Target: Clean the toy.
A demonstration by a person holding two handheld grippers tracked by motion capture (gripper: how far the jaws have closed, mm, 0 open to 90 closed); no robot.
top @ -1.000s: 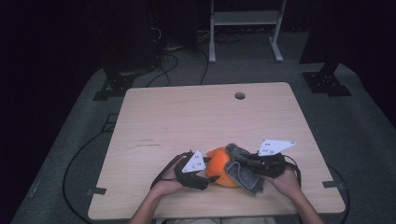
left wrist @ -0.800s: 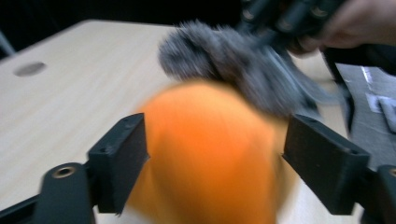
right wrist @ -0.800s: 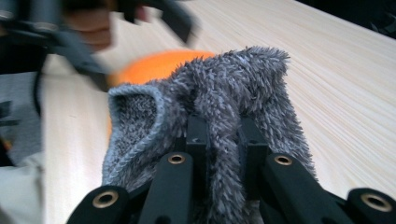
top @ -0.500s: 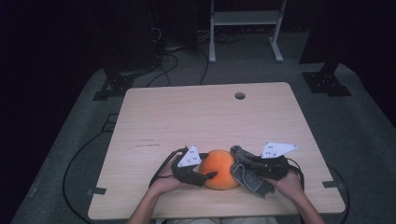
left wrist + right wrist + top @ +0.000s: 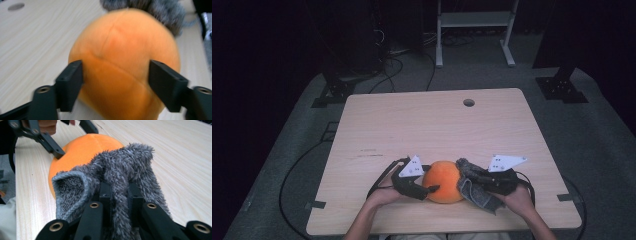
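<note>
A soft orange ball (image 5: 443, 181) rests on the wooden table (image 5: 432, 130) near its front edge. My left gripper (image 5: 428, 188) points at the ball's left side. Its jaws have just been opening; in the left gripper view they stand apart on either side of the ball (image 5: 125, 55) and only touch its surface. One fingertip (image 5: 58, 152) rests against the plush. My right gripper (image 5: 467, 181) is shut on a fuzzy grey cloth (image 5: 120, 167), which it holds against the ball's right side (image 5: 82, 143). The cloth (image 5: 476, 194) hangs below that gripper.
A round cable hole (image 5: 469, 102) lies at the table's far side. Black cables trail off the front edge on both sides. Beyond the table stand a white rack (image 5: 474, 20) and dark stands on the grey floor.
The left gripper's jaws have spread wider and its hand has eased slightly left. More of the ball shows between the two grippers. The right gripper keeps hold of the cloth.
</note>
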